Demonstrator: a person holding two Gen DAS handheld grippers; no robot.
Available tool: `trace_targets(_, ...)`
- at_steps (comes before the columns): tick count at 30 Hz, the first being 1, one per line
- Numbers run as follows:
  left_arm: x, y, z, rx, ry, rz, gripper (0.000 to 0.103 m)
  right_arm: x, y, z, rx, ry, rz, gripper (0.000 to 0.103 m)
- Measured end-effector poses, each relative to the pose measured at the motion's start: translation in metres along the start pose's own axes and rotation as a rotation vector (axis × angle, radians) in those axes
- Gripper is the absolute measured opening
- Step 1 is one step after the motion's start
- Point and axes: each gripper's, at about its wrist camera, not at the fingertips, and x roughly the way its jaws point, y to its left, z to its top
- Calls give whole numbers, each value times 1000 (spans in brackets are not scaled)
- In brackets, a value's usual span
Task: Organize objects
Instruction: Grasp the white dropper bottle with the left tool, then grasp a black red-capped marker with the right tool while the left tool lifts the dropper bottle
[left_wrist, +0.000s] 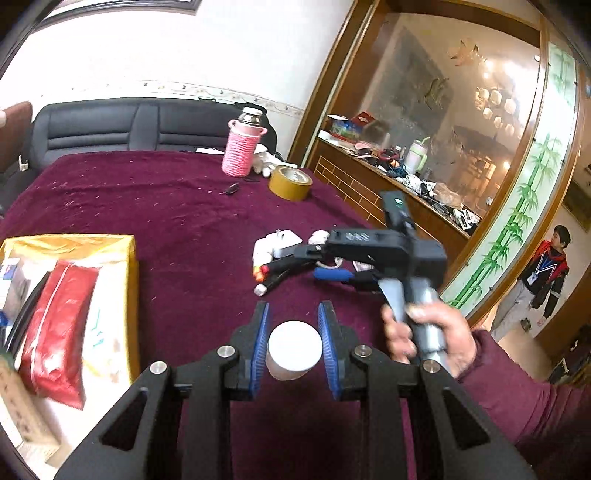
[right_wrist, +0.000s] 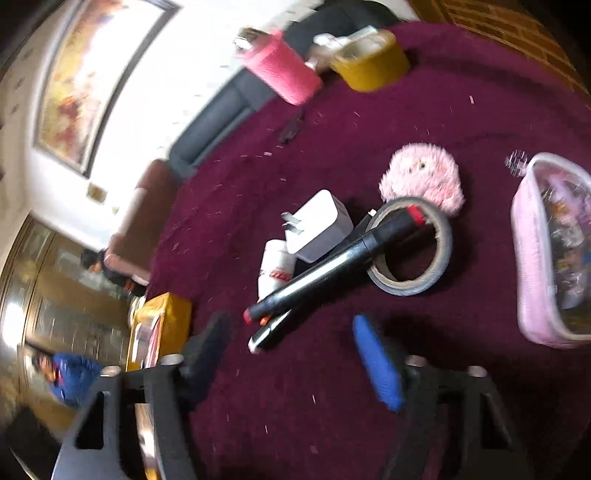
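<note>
My left claw (left_wrist: 293, 314) is closed on a small white cylinder (left_wrist: 294, 349), pinched between its blue pads and lifted clear of the maroon worktop (left_wrist: 166, 206); the yellow box (left_wrist: 74, 295), where things already lie, sits to the left of that cylinder, and I judge it the likely place for it. My right claw (right_wrist: 291, 328) stands about half open with nothing between its pads; it hovers just short of the black marker (right_wrist: 325, 266), which lies slanted across the grey tape roll (right_wrist: 410, 251), touching the white charger (right_wrist: 321, 225) and a white tube (right_wrist: 275, 267); a second pen (right_wrist: 267, 332) lies under the marker's near end. The risks as I judge them: the cylinder is smooth and round, gripped near the pad roots, so a quick swing toward the box could let it slip; the marker rests on the roll's rim, so a nudge from one pad could roll it off or drag the second pen along; the right view is blurred, so my aim there is uncertain; the pink pouch (right_wrist: 550, 254) sits well right of the marker, out of the way.
</note>
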Motion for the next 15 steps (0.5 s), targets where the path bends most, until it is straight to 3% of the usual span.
trace_targets(3, -11, 12, -9, -27, -2, -12, 26, 12, 2, 8, 40, -43, -93, 45)
trace_targets(7, -21, 26, -18, -53, -10, -21, 26, 23, 9, 13, 74, -81, -155, 41)
trace_targets(11, -36, 40, -21, -83, -39, -16, 26, 17, 11, 10, 64, -122, -147, 28)
trace_targets(12, -39, 42, -21, -89, -48, -17, 26, 11, 12, 8, 56, -132, -142, 18)
trace_targets(15, -47, 48, -19, -110, -70, -22, 26, -1, 18, 6, 18, -158, -130, 16)
